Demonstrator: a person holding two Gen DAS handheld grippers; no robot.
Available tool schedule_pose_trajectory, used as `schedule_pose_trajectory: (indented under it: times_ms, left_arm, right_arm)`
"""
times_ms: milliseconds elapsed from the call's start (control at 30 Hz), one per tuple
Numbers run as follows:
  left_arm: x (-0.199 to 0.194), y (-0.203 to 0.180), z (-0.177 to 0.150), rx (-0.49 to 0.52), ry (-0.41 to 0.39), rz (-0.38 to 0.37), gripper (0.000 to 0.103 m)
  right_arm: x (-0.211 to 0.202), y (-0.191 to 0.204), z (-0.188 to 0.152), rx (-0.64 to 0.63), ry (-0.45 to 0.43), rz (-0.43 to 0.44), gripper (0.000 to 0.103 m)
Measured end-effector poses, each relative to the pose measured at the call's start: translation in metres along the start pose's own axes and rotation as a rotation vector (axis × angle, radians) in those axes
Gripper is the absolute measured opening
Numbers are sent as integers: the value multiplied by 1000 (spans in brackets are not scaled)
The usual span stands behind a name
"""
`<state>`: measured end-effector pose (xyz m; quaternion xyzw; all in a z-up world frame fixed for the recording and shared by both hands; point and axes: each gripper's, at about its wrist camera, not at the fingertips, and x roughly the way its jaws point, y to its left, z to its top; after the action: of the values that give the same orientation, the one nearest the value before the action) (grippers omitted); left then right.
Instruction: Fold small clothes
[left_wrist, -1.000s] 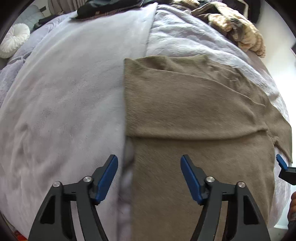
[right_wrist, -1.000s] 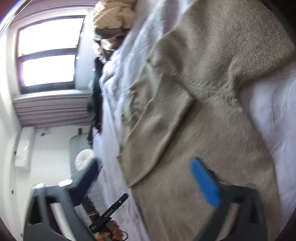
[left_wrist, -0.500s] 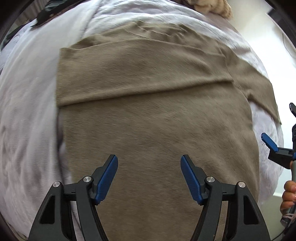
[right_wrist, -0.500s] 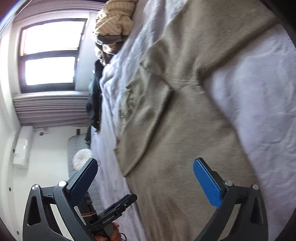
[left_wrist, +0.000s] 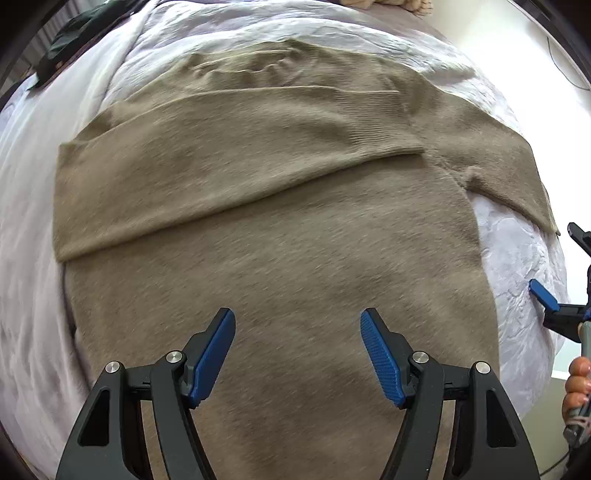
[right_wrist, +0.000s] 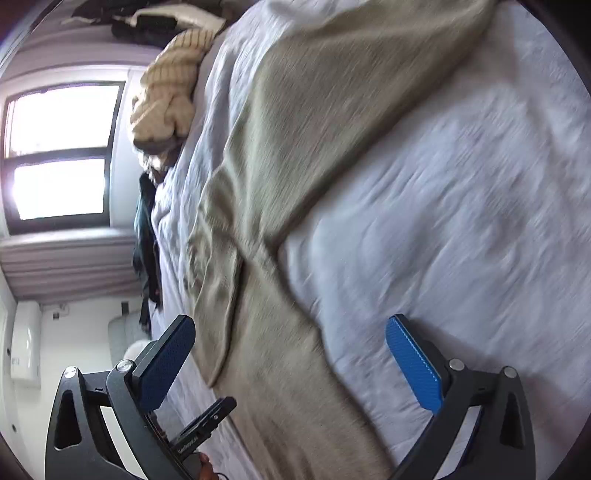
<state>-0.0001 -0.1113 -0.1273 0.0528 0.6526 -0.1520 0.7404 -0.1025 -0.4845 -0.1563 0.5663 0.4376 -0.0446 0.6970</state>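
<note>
A tan knit sweater lies flat on a pale lilac bedspread, one sleeve folded across its body and the other sleeve stretched toward the right edge. My left gripper hovers open over the sweater's lower body, nothing between its blue pads. My right gripper is open too, above the sweater's side edge and the bare bedspread. One blue right fingertip shows at the right edge of the left wrist view, off the sweater.
A heap of cream and brown clothes and dark garments lie at the far side of the bed. A window is behind them. A hand holds the right gripper at the bed's right edge.
Both grippers slid sideways over the bed. The left went from the sweater's left edge to above its body. The right moved off the sweater body toward its side edge and bare bedspread.
</note>
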Motion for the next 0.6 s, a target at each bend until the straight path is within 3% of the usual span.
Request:
schedule_pose_trajectory:
  times_ms: [233,467,600]
  left_arm:
    - [15,-30,17,17,15,-13,71]
    - [27,-55,28,34,22,-25,71]
    - [37,-67,34,42,28,-27,71]
  right_arm:
    - [-33,-22,48,57,-139,7,103]
    - [-59,-62,100,205,-309,50,103]
    - [-61,-79,124,242,-344,86,103]
